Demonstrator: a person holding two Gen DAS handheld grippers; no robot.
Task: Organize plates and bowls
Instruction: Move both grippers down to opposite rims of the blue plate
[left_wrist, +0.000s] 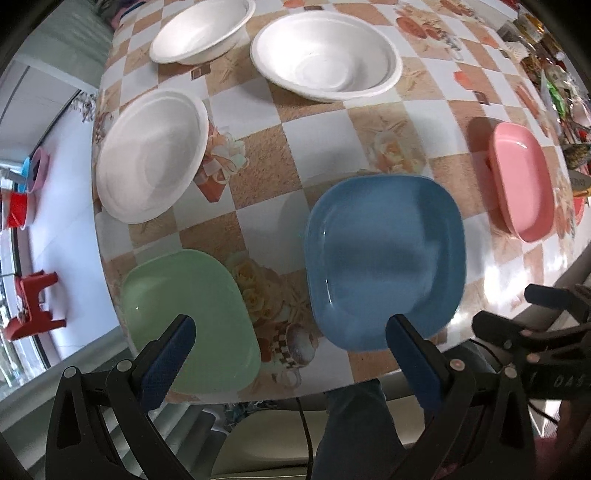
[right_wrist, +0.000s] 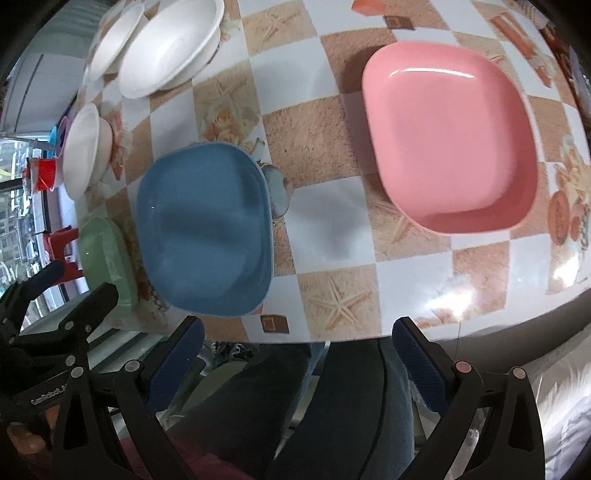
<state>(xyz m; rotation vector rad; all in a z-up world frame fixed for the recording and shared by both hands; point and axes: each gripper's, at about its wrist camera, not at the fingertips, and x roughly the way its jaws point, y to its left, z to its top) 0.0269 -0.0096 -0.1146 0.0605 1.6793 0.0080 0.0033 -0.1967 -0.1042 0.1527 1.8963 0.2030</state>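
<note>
Three square plates lie near the table's front edge: a green plate (left_wrist: 192, 321) at the left, a blue plate (left_wrist: 384, 258) in the middle and a pink plate (left_wrist: 522, 184) at the right. Three white bowls stand behind them: one at the left (left_wrist: 151, 155), one far left (left_wrist: 201, 29), one at the back middle (left_wrist: 325, 55). My left gripper (left_wrist: 291, 332) is open and empty above the front edge, between the green and blue plates. My right gripper (right_wrist: 297, 332) is open and empty at the front edge, between the blue plate (right_wrist: 205, 229) and the pink plate (right_wrist: 450, 147).
The table (left_wrist: 314, 155) has a checked cloth with flower prints. Cluttered packets (left_wrist: 546, 74) line its far right edge. Red stools (left_wrist: 33, 314) stand on the floor at the left. The person's legs (right_wrist: 332, 406) are under the front edge.
</note>
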